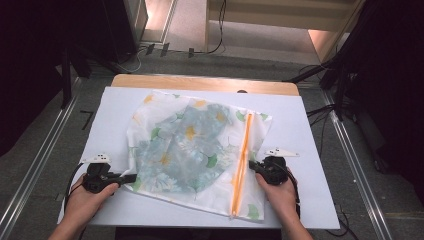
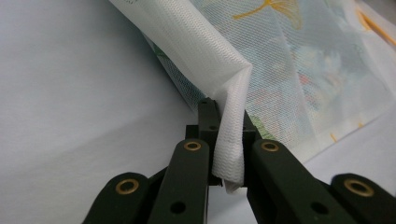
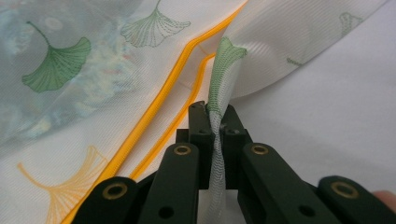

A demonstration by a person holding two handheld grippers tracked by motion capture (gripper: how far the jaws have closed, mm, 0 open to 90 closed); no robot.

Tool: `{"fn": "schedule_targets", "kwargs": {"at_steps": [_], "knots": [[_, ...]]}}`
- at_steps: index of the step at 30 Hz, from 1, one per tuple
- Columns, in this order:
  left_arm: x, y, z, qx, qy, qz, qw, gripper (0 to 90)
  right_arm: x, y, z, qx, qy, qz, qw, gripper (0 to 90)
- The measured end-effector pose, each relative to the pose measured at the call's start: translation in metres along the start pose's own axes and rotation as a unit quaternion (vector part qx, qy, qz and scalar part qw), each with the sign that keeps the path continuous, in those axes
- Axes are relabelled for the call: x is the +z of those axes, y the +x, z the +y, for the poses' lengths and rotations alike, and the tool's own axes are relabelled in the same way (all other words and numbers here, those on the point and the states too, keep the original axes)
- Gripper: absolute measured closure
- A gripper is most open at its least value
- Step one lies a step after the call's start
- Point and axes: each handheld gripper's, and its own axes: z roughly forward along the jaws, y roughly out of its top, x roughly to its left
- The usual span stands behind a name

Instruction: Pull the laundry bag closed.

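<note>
- mesh laundry bag (image 1: 200, 150) lies flat mid-table, orange zipper (image 1: 242, 165) near its right edge
- left gripper (image 1: 131, 177) is clamped tight on the bag's front-left edge
- right gripper (image 1: 251, 165) pinches the mesh beside the zipper

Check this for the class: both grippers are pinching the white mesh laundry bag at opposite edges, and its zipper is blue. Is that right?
Not quite. The zipper is orange, not blue, as the high view and the right gripper view show. The rest holds: the left gripper and the right gripper each pinch an edge of the mesh bag, on opposite sides.
</note>
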Motion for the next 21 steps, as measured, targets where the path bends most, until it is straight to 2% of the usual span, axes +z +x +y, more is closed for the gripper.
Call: {"fn": "schedule_targets", "kwargs": {"at_steps": [7,13,17,21], "knots": [[0.002,-0.014,-0.004,0.016,0.013,-0.004,0.9998,87.2,0.010,-0.004,0.012,-0.028,-0.005,-0.023,0.9993,88.4],[0.004,-0.021,-0.007,0.022,0.021,-0.009,0.9995,87.4,0.013,-0.008,0.015,-0.039,-0.006,-0.028,0.9988,88.3],[0.003,-0.026,-0.011,0.029,0.028,-0.012,0.9991,87.4,0.014,-0.011,0.017,-0.033,-0.008,-0.028,0.9990,88.1],[0.002,-0.027,-0.014,0.027,0.031,-0.017,0.9990,87.2,0.015,-0.013,0.019,-0.036,-0.009,-0.034,0.9987,87.8]]}}
